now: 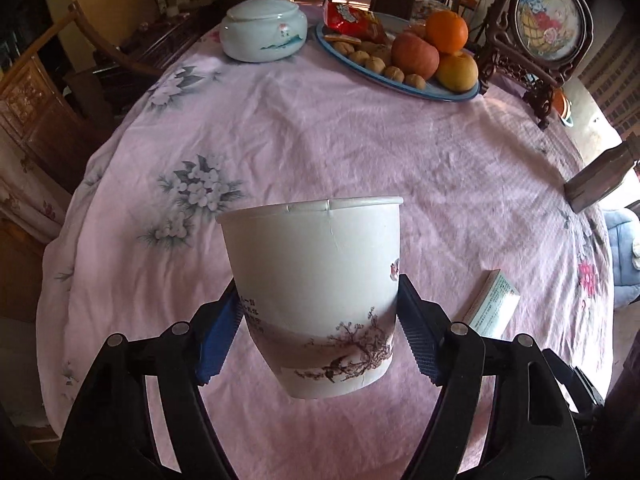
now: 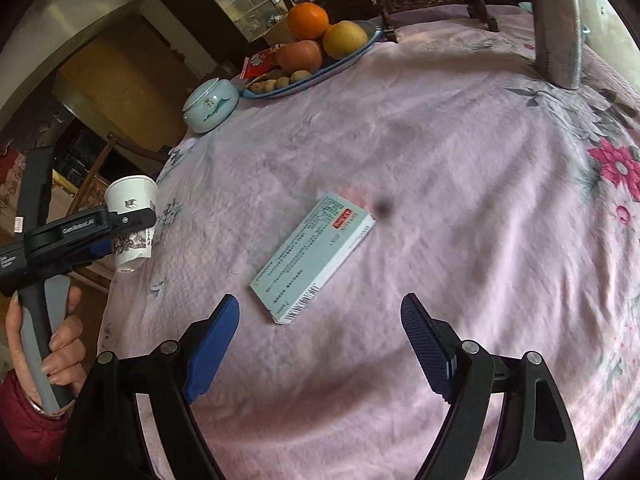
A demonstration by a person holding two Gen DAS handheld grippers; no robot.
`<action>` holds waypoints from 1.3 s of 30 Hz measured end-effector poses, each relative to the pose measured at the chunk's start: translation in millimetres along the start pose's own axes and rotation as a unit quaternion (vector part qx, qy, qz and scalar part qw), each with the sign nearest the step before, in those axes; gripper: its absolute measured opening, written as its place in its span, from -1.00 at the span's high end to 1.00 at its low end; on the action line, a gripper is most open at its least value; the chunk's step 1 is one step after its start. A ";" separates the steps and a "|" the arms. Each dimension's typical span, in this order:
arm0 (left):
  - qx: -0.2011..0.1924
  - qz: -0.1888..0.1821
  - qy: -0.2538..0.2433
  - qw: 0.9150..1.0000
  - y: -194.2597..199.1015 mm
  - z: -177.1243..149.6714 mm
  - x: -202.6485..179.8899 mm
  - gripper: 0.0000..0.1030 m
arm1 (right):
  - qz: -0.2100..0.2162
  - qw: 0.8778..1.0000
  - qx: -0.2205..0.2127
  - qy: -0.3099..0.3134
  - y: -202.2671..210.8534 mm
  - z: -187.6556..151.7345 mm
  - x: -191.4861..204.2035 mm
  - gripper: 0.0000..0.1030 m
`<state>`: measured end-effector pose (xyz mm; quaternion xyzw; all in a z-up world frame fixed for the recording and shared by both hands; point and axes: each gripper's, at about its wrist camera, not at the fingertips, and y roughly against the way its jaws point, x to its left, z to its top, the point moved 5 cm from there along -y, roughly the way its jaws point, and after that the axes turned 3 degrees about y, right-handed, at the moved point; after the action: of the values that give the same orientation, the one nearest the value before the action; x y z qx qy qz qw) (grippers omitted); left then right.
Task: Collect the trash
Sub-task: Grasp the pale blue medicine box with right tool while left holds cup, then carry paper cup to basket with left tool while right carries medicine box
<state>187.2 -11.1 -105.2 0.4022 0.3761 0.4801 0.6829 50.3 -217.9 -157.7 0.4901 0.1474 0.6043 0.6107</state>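
A white paper cup (image 1: 316,280) printed with a branch and birds sits tilted between the blue pads of my left gripper (image 1: 320,304), which is shut on its lower sides and holds it off the pink cloth. In the right wrist view the same cup (image 2: 132,196) hangs in the left gripper (image 2: 128,224) at the table's left edge, with a hand (image 2: 60,352) around the handle. My right gripper (image 2: 320,300) is open just above the cloth, nothing between its fingers. A flat pale green medicine box (image 2: 316,256) lies just beyond its fingertips; the box (image 1: 494,304) also shows right of the cup.
A pink floral cloth (image 1: 320,140) covers the round table. At the far side stand a lidded ceramic jar (image 1: 264,32), a blue-rimmed plate (image 1: 460,96) of fruit, nuts and a snack bag, and a framed ornament (image 1: 548,28). A tall metal object (image 2: 558,28) stands far right.
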 end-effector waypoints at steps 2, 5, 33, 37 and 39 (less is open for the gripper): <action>0.001 0.000 0.011 1.000 6.7 -5.5 13.7 -0.41 | 0.004 1.000 0.007 0.007 -10.3 3.8 9.6 -0.59; 0.005 0.003 0.025 1.000 12.1 -13.3 31.3 -0.41 | -0.006 1.000 0.022 0.015 -26.5 9.1 17.4 -0.59; 0.017 0.025 0.065 0.997 35.8 -64.0 100.4 -0.41 | -0.057 0.996 0.038 0.064 -77.7 24.3 47.9 -0.59; 0.014 0.027 0.070 0.997 41.5 -65.9 108.6 -0.41 | -0.107 0.988 0.030 0.110 -82.3 20.9 56.5 -0.07; 0.011 0.026 0.073 0.997 45.0 -66.5 112.8 -0.41 | -0.099 0.988 0.026 0.114 -76.6 21.7 58.9 0.09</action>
<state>140.4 119.2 -104.7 0.3833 0.4197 0.5216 0.6363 125.8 -158.9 -182.6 0.4167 0.2789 0.5891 0.6337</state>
